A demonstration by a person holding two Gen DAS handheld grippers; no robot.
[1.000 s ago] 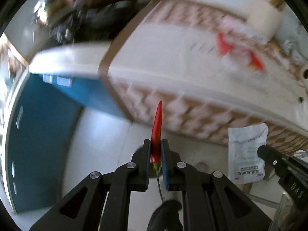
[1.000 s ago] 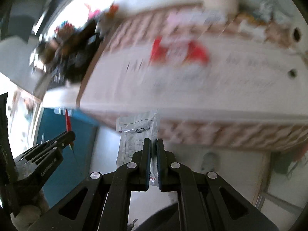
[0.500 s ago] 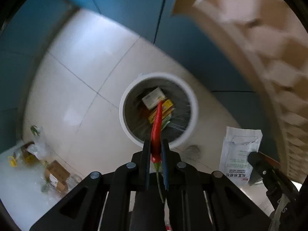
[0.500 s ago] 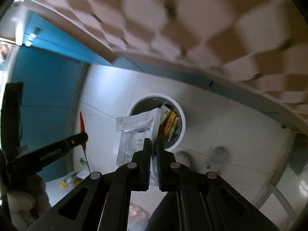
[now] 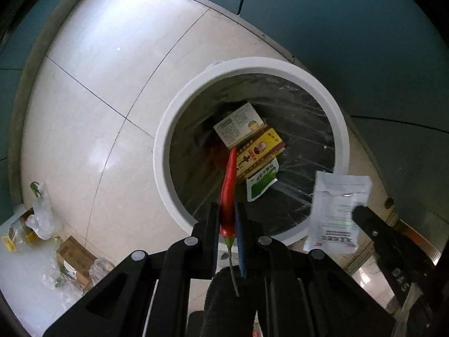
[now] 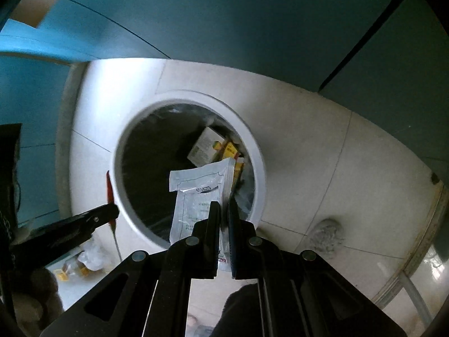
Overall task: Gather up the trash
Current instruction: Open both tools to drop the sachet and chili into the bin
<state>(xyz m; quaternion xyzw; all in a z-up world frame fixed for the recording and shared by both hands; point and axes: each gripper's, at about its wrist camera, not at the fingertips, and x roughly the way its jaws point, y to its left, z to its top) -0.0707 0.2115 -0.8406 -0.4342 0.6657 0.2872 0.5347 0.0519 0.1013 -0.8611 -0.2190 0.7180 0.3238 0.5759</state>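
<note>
A round white trash bin with a dark liner stands on the tiled floor; it also shows in the right wrist view. Boxes and packets lie at its bottom. My left gripper is shut on a red chili pepper, held above the bin's near rim. My right gripper is shut on a white plastic packet above the bin's opening. The packet also shows at the right in the left wrist view.
Teal cabinet fronts stand behind the bin. A cardboard box and crumpled plastic bags lie on the floor at the lower left. A grey smudge marks the tiles right of the bin.
Both grippers have swung down from the table edge to the floor and closed in over the bin, which now looks larger. Each still holds its item.
</note>
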